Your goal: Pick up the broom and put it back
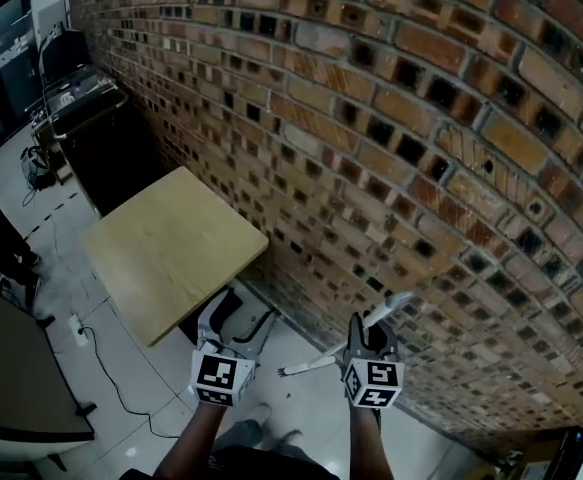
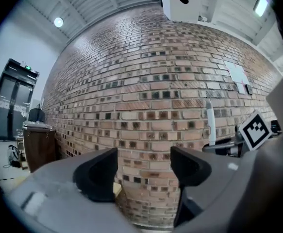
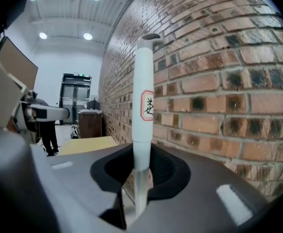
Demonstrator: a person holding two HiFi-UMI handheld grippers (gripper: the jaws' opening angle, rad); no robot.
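**Broom [image 3: 142, 106] clamped in the right tongs, close to the brick wall**

I had the right gripper [image 3: 142, 166] clenched on the broom's handle, biting just where the white sleeve gives way to the thinner metal shaft. My guess was that a hold this high on the stick made the top end easy to steer toward wherever it belonged against the brick wall [image 1: 401, 118].

The left gripper [image 2: 143, 166] was released. Its jaws stood apart with only brickwork showing between them, and I took it to be free to steady the shaft if needed.

From the right gripper view the handle crossed the jaws upright, capped tip at the top and a red-bordered label on the sleeve just above the grip. From the head view its long axis ran on a slant. The white capped end pointed up and right, toward the wall, and the thin shaft trailed down and left over the pale floor [image 1: 301, 408], ending near the left gripper. I could not see the brush end in any view.

A wooden table [image 1: 171, 248] stood off to the left, apart from the broom.
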